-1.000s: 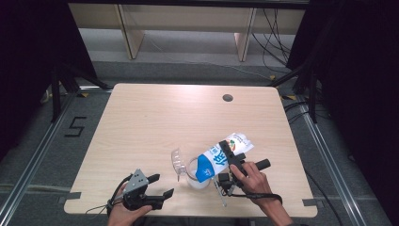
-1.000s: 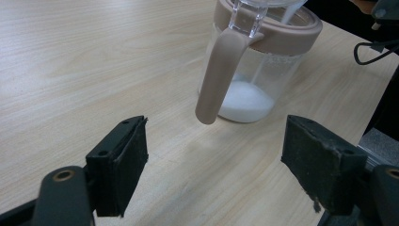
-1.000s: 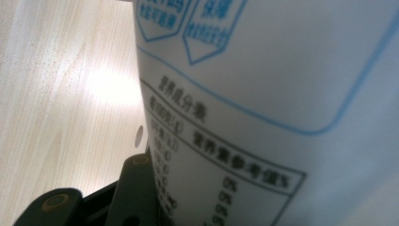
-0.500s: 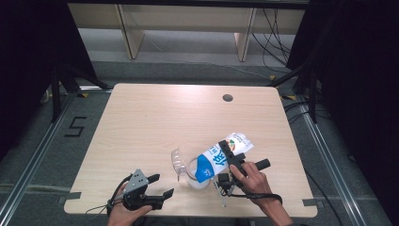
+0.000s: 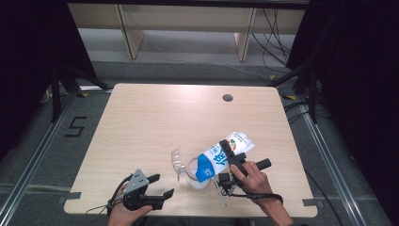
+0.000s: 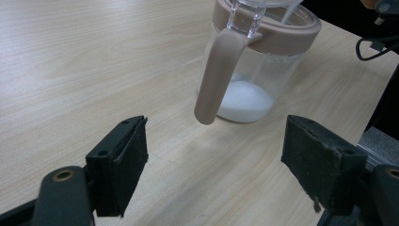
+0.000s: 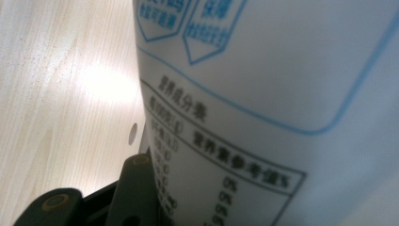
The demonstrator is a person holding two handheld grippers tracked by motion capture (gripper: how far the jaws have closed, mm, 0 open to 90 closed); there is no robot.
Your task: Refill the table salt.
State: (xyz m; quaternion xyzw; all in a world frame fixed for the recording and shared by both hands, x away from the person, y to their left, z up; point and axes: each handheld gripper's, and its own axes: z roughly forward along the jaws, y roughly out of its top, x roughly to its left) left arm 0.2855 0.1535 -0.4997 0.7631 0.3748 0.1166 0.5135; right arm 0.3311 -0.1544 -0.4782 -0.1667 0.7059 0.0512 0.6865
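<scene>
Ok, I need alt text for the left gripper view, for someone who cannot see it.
A clear jug with a beige rim and beige handle stands on the wooden table, a layer of white powder in its bottom. The left gripper is open in front of it, its two black jaws wide apart and touching nothing.

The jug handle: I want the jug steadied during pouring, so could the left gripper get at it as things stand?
Probably yes. The left gripper is open, and bare table lies between its jaws and the jug handle, which faces it.
</scene>
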